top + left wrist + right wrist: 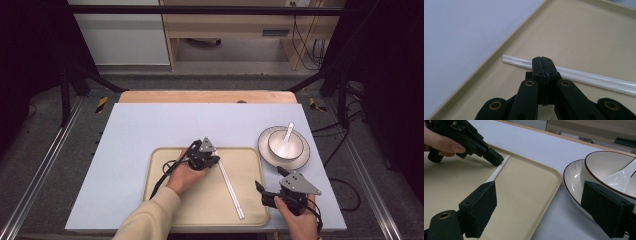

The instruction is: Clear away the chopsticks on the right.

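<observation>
My left gripper point(543, 62) has its black jaws pressed flat together, tips down at the far end of two thin glossy white chopsticks point(584, 76) lying side by side on the smooth beige tray point(165, 170). My right gripper point(539, 212) hangs released, foam-like pads wide apart, near the tray's right corner. Just beyond, a round glazed bowl point(287, 145) with a white spoon point(286, 139) sits on a dark-rimmed plate point(265, 147).

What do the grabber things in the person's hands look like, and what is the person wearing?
Both are black. The left gripper and the right gripper each carry a grey three-cornered plate on top and trail a black cable. Their jaws are flat black blocks on arms with brass-coloured rivets. The left forearm wears a cream sleeve.
</observation>
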